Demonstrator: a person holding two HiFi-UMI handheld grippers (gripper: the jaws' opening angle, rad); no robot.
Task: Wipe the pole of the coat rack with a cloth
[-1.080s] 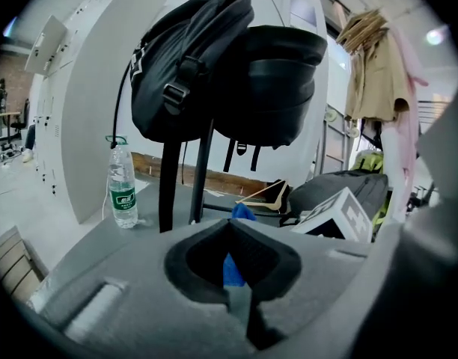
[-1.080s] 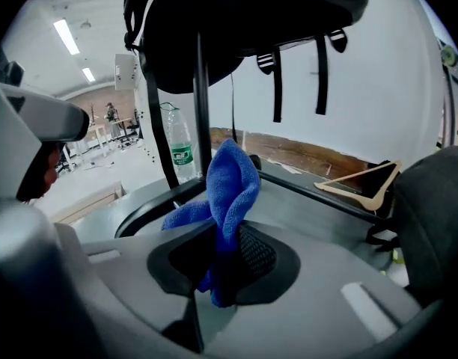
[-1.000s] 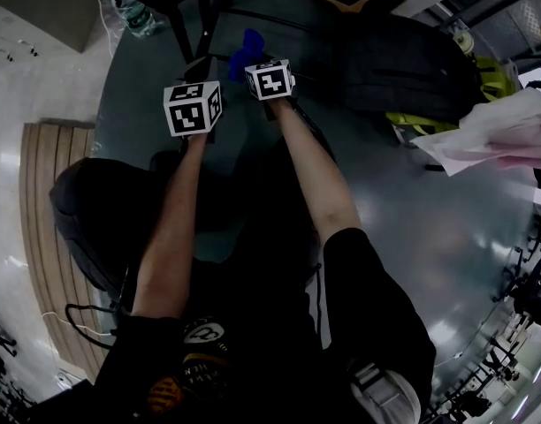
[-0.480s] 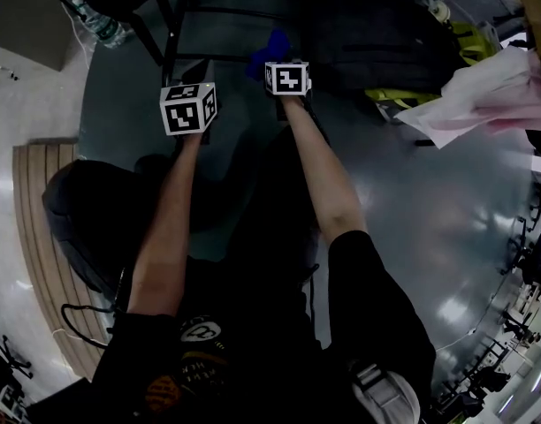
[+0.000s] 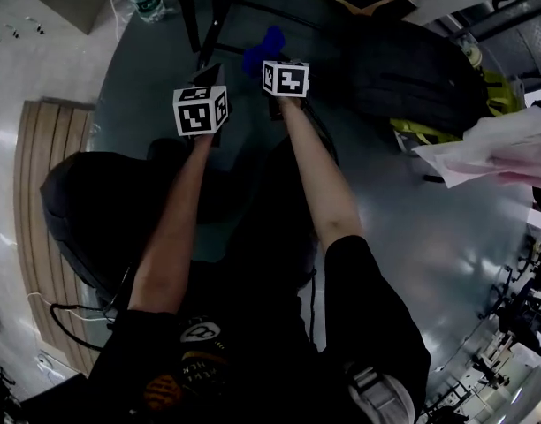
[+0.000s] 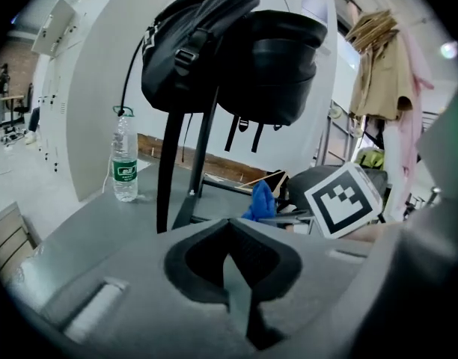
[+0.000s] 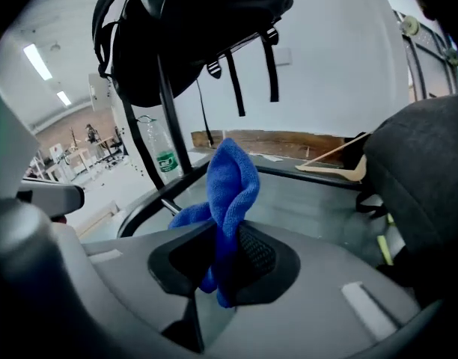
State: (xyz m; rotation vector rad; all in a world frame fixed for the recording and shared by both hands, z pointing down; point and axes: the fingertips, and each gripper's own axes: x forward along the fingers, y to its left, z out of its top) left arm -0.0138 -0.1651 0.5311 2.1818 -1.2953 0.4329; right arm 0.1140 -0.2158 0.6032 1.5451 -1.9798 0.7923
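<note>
The coat rack's black pole (image 6: 168,172) rises just ahead of my left gripper (image 6: 230,259), which is shut with nothing in it. A black backpack (image 6: 203,40) hangs on the rack above. My right gripper (image 7: 220,264) is shut on a blue cloth (image 7: 230,189) that sticks up out of its jaws, and the pole (image 7: 169,114) stands a little beyond it to the left. In the head view both marker cubes, left (image 5: 201,110) and right (image 5: 285,78), are side by side near the rack's base, with the blue cloth (image 5: 262,49) in front of the right one.
A plastic water bottle (image 6: 125,164) stands on the grey platform (image 5: 147,87) left of the rack. A wooden hanger (image 7: 335,164) lies farther back. A big black bag (image 5: 412,73) lies at the right and another black bag (image 5: 85,210) at the left. Pale clothes (image 5: 500,148) hang at the far right.
The head view has swayed a little. Both grippers stay in nearly the same places by the rack's base, and the right one still holds the blue cloth.
</note>
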